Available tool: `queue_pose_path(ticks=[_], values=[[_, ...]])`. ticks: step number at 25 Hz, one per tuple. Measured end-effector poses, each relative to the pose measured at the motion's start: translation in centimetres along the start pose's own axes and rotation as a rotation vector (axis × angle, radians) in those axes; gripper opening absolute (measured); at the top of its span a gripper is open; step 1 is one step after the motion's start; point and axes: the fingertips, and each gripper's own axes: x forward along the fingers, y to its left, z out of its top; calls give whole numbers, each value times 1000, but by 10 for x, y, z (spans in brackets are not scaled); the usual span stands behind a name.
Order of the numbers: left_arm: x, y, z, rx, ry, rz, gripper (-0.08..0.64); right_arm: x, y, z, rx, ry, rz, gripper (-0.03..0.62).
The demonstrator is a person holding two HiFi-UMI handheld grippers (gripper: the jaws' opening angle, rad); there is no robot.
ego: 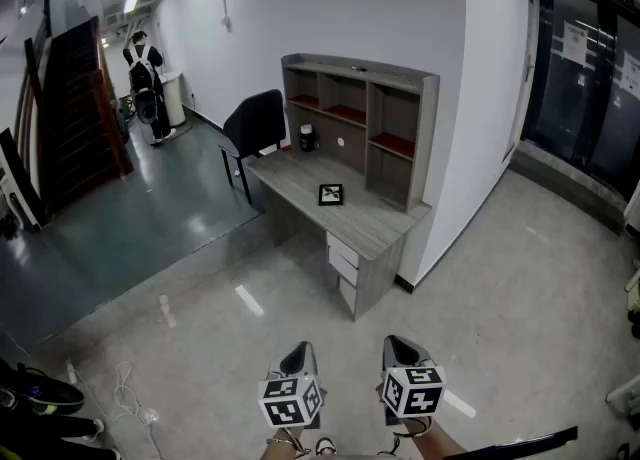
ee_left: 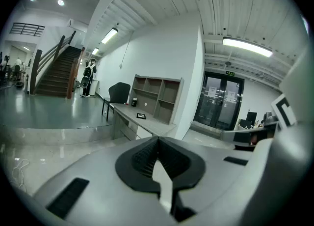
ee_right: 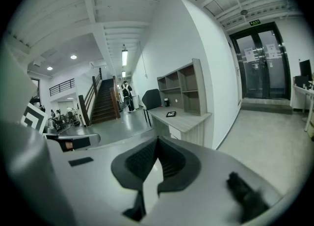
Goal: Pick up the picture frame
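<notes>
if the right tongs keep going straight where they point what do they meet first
Nothing close: the way looks free over the floor. Further on, the right tongs would likely meet the near end of the desk, short of the picture frame. Depth is unclear.

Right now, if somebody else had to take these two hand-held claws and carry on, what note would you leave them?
Left gripper: jaws together, nothing between them, held low, well short of the desk.
Right gripper: the same, jaws together and empty, beside the left one.
Picture frame: lies on the desk top, in front of the shelf unit, untouched.
Done: nothing yet; the person stands on open floor, facing the desk.
Left: walk up to the desk, open a gripper, close it on the frame and lift it, probably by one edge.
</notes>
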Motion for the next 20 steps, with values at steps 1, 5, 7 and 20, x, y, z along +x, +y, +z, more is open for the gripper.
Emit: queue_pose_path(ticks=[1,5,7,20], values=[[1,3,2,-1,1,1,11,2,2,2,0,1,0,31],[5,14,8,0,3,3,11,12,8,5,4,4,-4,31],[8,21,10,3,1,2,11,19,11,6,5,5,-6,31],[42,68,36,33,8,-41,11,66,38,20,77,-18,-31,32]])
